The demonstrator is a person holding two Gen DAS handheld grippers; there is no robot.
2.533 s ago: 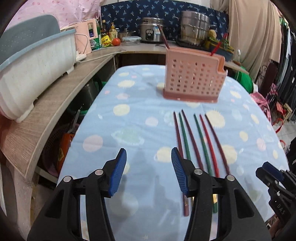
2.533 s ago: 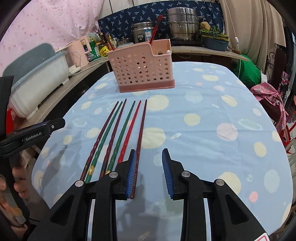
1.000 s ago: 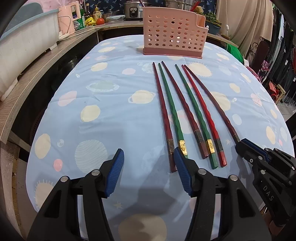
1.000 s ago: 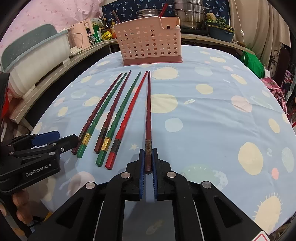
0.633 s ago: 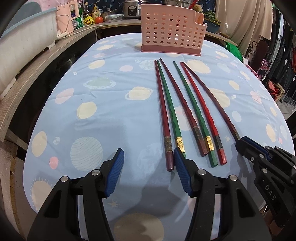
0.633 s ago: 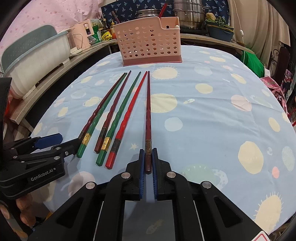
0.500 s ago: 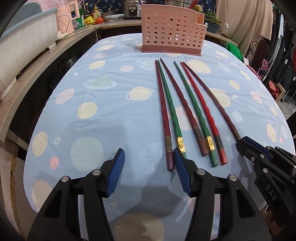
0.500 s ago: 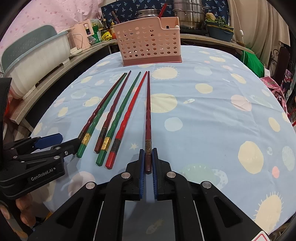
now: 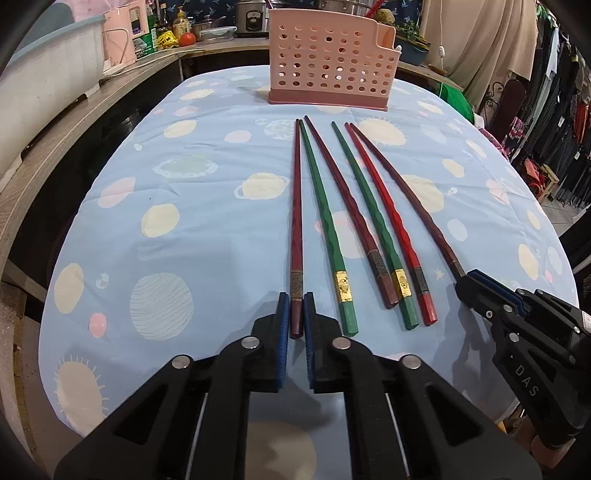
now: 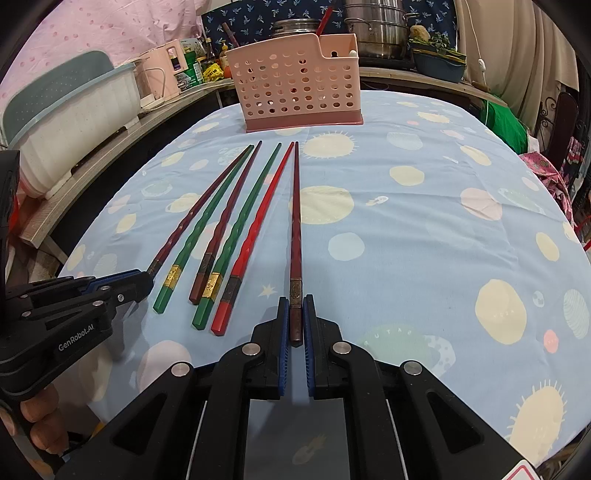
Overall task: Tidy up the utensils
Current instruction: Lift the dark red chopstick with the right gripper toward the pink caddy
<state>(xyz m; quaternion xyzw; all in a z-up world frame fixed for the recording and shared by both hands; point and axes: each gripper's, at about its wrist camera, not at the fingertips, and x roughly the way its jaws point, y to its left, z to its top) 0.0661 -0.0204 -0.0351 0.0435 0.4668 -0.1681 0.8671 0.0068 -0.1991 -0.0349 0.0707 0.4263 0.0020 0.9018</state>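
Both tools are clenched, each on one chopstick: the left tool [image 9: 296, 320] pinches the butt of the leftmost dark-red chopstick [image 9: 296, 206], low centre of the left view, and the right tool [image 10: 296, 321] pinches the butt of the rightmost dark-red chopstick [image 10: 296, 221], low centre of the right view. Both sticks look flat on the tabletop [image 9: 184, 206] w/ no lift yet, though I can't be sure the butts aren't just off the cloth. Between them lie four more, touching nobody's pads: a green chopstick [image 9: 325, 221], a maroon chopstick [image 9: 347, 206], a second green chopstick [image 9: 373, 214] and a bright-red chopstick [image 9: 391, 218], fanned w/ tips pointing at the pink basket [image 9: 328, 74] at top centre. So, my read: the task is early. Six sticks on the cloth, two gripped, none of these in the basket; the carry and drop remain, then the four in the middle. The basket isn't bare, tho: the right view shows a red stick [image 10: 325, 23] poking up behind its rim, upper centre, plus a small white knob in the notched corner; can't tell what that is. The left view shows only a red tip there. The left view gives the right tool side-on at lower right, pads closed round the stick end; the right view returns the favour at lower left, and also shows the person's fingers [image 10: 40, 424] under the left tool, which the left view doesn't.
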